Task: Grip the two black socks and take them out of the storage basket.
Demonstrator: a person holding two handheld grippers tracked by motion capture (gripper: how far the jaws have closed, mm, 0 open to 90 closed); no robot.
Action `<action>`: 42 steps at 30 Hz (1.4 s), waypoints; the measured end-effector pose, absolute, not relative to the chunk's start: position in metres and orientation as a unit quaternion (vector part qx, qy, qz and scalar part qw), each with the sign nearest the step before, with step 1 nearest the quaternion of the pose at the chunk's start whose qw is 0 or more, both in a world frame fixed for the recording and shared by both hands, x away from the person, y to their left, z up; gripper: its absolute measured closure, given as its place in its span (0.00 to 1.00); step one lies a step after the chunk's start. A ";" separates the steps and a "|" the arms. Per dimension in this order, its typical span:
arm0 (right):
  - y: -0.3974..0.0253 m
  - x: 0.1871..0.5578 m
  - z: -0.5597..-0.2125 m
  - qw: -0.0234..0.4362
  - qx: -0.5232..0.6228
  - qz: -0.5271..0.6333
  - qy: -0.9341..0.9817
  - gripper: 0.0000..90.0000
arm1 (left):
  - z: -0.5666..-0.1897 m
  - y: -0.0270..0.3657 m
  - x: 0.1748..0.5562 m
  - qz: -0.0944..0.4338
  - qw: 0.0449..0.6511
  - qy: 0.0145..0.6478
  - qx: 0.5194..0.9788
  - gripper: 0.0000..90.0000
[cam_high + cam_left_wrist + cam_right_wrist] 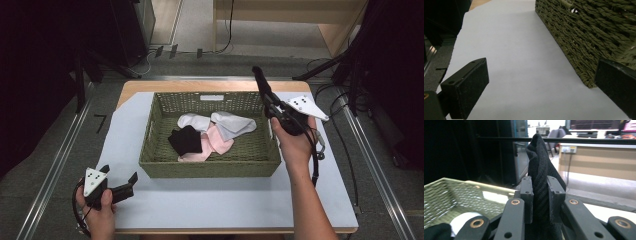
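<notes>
From the high view the right gripper (263, 89) is lifted over the far right corner of the green basket (210, 167), pinching a black sock (259, 79) so it hangs clear of the other socks (212, 131), while the left gripper (120, 182) idles on the bench (220, 205). The left gripper view has its jaws spread wide with nothing between, parked just beside the basket wall (584, 37), probably out of the way. The right gripper view shows the black sock (540, 170) clamped tight between the jaws, poking up past them.

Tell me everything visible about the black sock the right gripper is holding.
The black sock is a dark ribbed knit, soft and creased. The right gripper is shut on it, both jaws pressing its sides, so it stands up between them with a rounded, folded top. In the high view it shows as a thin dark strip held in the air above the far right corner of the woven basket, touching nothing but the jaws.
</notes>
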State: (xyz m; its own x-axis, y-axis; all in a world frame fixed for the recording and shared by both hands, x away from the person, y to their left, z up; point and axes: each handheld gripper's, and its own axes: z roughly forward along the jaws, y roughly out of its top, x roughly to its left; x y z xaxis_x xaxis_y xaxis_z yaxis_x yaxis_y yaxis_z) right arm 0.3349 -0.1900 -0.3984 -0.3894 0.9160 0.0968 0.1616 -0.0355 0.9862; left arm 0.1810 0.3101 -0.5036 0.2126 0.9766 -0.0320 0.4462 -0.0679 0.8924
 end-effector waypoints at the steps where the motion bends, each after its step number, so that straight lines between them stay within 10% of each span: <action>1: -0.201 0.333 -0.399 0.335 0.449 0.566 0.605 0.87 | -0.504 0.310 0.181 0.319 0.417 0.541 0.657 0.01; 28: -0.285 0.312 -0.510 0.318 0.573 0.457 0.601 0.79 | -0.504 0.309 0.180 0.321 0.417 0.538 0.658 0.01; 42: -0.275 0.306 -0.479 0.319 0.568 0.504 0.567 0.60 | -0.504 0.310 0.181 0.319 0.419 0.540 0.657 0.01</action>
